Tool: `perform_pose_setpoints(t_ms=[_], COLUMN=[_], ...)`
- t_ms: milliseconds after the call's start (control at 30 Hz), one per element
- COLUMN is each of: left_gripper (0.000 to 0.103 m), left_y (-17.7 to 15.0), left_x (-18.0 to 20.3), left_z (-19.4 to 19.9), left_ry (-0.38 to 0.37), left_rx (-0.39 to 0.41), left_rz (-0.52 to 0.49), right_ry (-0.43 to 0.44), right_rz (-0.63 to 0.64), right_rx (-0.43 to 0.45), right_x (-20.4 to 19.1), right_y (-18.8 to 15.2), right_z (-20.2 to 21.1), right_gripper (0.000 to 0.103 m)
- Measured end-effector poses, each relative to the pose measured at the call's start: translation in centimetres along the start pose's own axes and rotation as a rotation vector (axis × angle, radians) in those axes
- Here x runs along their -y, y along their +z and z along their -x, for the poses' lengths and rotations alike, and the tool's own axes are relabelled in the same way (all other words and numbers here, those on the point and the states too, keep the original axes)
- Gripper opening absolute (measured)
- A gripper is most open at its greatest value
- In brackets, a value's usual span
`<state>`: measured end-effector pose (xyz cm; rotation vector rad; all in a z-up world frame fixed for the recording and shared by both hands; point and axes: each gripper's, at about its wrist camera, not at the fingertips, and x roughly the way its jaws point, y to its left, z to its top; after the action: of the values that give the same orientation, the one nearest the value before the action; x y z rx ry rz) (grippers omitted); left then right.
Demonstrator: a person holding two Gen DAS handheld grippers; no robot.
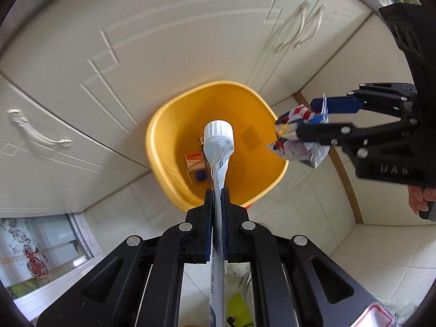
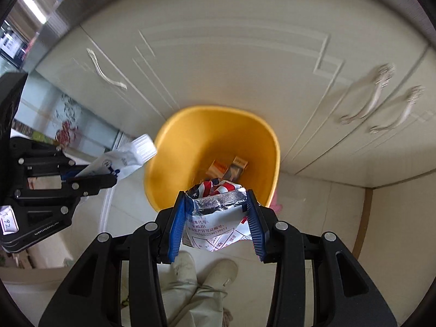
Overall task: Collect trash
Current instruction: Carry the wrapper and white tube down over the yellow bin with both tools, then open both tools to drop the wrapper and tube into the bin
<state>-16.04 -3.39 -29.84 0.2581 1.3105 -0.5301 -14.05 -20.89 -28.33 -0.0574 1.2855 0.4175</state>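
A yellow bin (image 1: 253, 103) stands on the floor against the cabinets, with small orange cartons (image 1: 194, 160) at its bottom; it also shows in the right wrist view (image 2: 174, 147). My left gripper (image 1: 217, 190) is shut on a flattened white tube with a white cap (image 1: 218, 133), held over the bin. My right gripper (image 2: 216, 199) holds a crumpled red, white and blue foil wrapper (image 2: 218, 212) between its blue pads, above the bin's near rim. The right gripper (image 1: 308, 121) appears at the right in the left wrist view; the left gripper (image 2: 111, 177) at the left in the right wrist view.
Cream cabinet doors with metal handles (image 1: 41, 133) stand behind the bin. The floor is pale tile (image 1: 313, 204). The person's legs and white shoes (image 2: 207, 275) are below the right gripper. A glass door with a flower pattern (image 2: 65, 130) is at the left.
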Motion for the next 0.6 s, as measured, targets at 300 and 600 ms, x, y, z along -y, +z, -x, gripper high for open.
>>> perform_pose_setpoints(t_ms=[300,600], left_gripper=[0.007,0.022], left_y=[1.5,2.0], left_x=[-1.1,-2.1], left_z=[-6.5,-9.5], left_ry=[-0.002,-0.013], left_rx=[-0.095,-0.137], left_rz=[-0.015,0.012], right_ry=[0.034,0.051], right_rz=[0.028,0.041], right_rx=[-0.105,-0.152], right_x=[1.6,1.7], right_y=[0.4,1.4], right_z=[-6.3,-10.0], right_gripper=[0.044,0.057])
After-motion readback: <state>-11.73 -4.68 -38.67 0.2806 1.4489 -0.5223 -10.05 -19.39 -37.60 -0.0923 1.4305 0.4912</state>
